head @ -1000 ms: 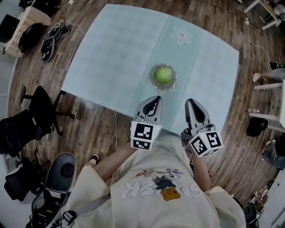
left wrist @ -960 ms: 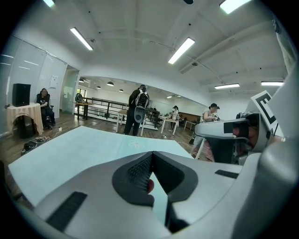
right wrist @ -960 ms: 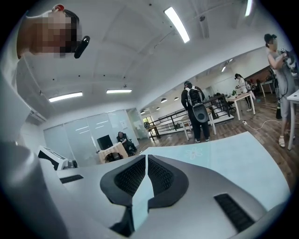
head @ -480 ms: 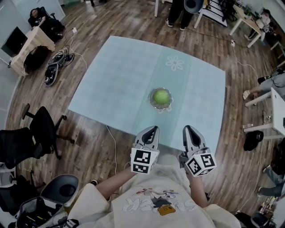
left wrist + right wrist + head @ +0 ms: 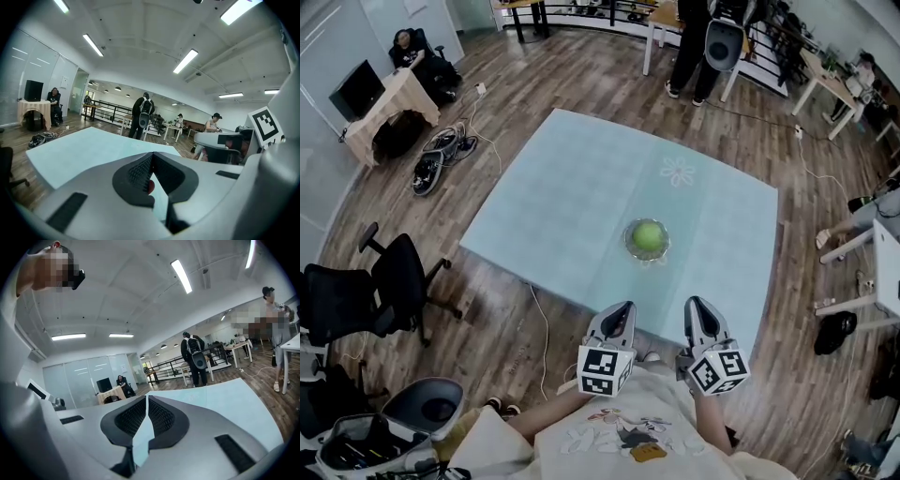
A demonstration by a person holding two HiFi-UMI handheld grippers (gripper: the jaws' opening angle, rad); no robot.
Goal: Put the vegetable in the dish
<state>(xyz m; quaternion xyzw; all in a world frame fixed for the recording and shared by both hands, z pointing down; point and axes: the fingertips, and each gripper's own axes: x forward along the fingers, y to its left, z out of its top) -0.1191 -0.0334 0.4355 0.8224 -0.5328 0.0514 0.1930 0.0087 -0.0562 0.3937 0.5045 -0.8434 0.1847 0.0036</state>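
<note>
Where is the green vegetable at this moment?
In the head view, the green vegetable lies in the glass dish on the blue table, right of centre, just below the flower print.

A wooden floor (image 5: pixel 581 75) lies all around the pale blue desk (image 5: pixel 572 206) ahead of my fingers (image 5: pixel 617 326). Left of them stand black office chairs (image 5: pixel 403 279). Far beyond them I see a dark railing (image 5: pixel 108 111) and a standing person (image 5: pixel 143 112); long ceiling lamps (image 5: pixel 187 61) shine above.
</note>
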